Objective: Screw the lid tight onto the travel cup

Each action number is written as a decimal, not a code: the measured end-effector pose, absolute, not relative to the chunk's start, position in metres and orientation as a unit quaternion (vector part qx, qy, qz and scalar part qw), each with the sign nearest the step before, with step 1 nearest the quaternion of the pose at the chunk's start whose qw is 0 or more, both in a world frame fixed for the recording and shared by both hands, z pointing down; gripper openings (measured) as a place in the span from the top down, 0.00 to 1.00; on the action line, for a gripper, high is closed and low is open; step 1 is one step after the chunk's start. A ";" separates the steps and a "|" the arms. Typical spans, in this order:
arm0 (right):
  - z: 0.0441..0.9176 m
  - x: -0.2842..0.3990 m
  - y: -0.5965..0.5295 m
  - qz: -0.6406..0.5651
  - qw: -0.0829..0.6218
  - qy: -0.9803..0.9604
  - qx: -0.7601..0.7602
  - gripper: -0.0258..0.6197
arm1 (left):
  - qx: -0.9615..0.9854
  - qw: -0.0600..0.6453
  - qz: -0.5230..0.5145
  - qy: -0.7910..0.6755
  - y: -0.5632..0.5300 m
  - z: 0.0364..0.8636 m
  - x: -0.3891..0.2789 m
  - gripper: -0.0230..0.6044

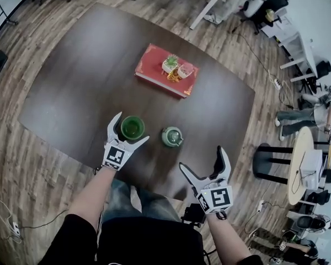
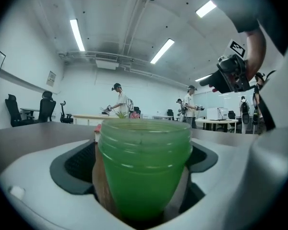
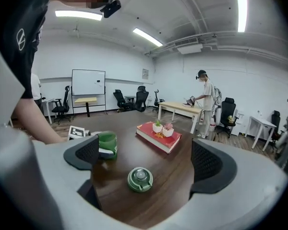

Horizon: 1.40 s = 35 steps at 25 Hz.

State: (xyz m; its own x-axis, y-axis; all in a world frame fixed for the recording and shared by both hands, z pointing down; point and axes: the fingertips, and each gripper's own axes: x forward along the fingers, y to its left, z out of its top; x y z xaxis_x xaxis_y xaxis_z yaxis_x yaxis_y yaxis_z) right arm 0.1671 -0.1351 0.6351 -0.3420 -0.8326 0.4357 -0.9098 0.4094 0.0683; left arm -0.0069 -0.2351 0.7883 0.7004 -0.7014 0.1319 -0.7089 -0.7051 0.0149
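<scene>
It is an open office with strip lights, desks and rolling chairs, a few people working further back, and in the middle a dark wooden tabletop (image 1: 71,93) carrying a red book (image 1: 154,70) with two small potted plants (image 1: 176,66) on top. Nearer the person stands the green cup (image 2: 144,166), upright and open-mouthed with its screw thread showing, and just beside it to the right lies the green lid (image 3: 140,179), flat on the wood and apart from the cup. The left gripper (image 1: 133,127) has its jaws spread wide to either side of the cup; I can see a sliver of wood between each pad and the cup wall, so it grips nothing yet. The right gripper (image 1: 201,157) is also wide open and empty, held near the table's front edge and pointed down at the lid, which lies ahead of it roughly in line with the gap between its jaws but still clear of them. As I read it, the step in hand is getting a firm hold on the cup. To do that well, close the left jaws squarely on the body below the thread, low enough that the cup won't tip or spin. Then the right can take the lid by its rim, level, for the thread to catch cleanly.
</scene>
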 end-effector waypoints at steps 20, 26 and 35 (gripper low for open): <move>0.863 0.141 -0.193 0.163 0.444 -0.824 0.311 0.03 | 0.922 0.084 0.122 -0.358 -0.258 0.809 0.009 0.29; 0.873 0.130 -0.188 0.165 0.448 -0.837 0.268 0.15 | 0.922 0.085 0.121 -0.357 -0.259 0.810 0.010 0.29; 0.874 0.132 -0.184 0.165 0.426 -0.848 0.269 0.26 | 0.922 0.084 0.122 -0.357 -0.258 0.811 0.009 0.29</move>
State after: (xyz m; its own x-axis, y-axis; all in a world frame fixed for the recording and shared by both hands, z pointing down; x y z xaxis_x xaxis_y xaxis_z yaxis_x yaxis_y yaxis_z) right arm 0.1319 -0.1836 0.8743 -0.4922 -0.3155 0.8113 -0.5960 0.8014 -0.0500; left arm 0.0091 -0.2576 0.8105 0.7146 -0.6385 0.2859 -0.6796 -0.7304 0.0673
